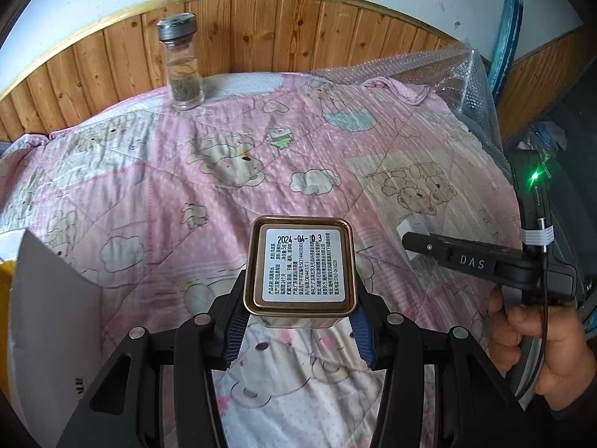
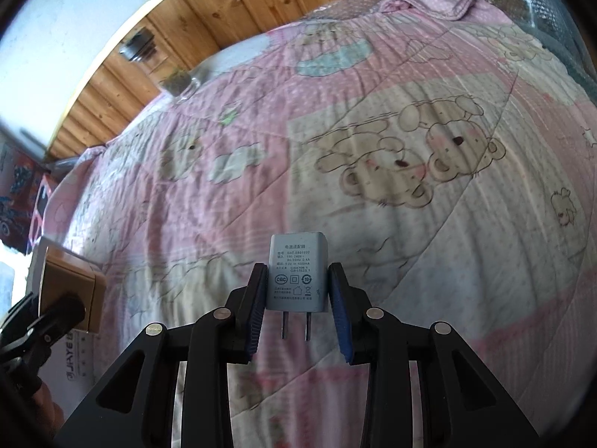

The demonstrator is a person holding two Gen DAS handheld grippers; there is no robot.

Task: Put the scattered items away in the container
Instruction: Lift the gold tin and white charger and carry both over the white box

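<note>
The left tongs point(image 1: 298, 321) are clamped on a gold square tin point(image 1: 298, 267), the blue pads point(image 1: 236, 330) pressing its two opposite walls while its labelled base faces the camera, so the tin is carried off the quilt rather than resting on it. The right tongs point(image 2: 298, 298) grip a pale power adapter point(image 2: 297, 272) by its flat sides, prongs pointing back toward the camera; in the left view that adapter shows only as a white corner at the tip of the right tool, just right of the tin. Both loads look ready to go to the container, and the step will likely go best if each is carried level, brought fully over the opening, and released only once low inside, one hand at a time so the two tools do not cross. The tin's smooth metal walls may slip under a light squeeze, so firm pressure is advisable until it is set down. The container appears to be the white box point(image 1: 48, 336) at the near left edge of the left view; its inside is hidden, so I cannot tell what it holds. Farther off, a glass jar point(image 1: 183, 71) with a dark grey lid stands upright on the pink bear-print quilt point(image 1: 224, 186) near the wooden wall panelling point(image 1: 298, 33), holding a low layer of dark dried matter. It is not yet tidied.
</note>
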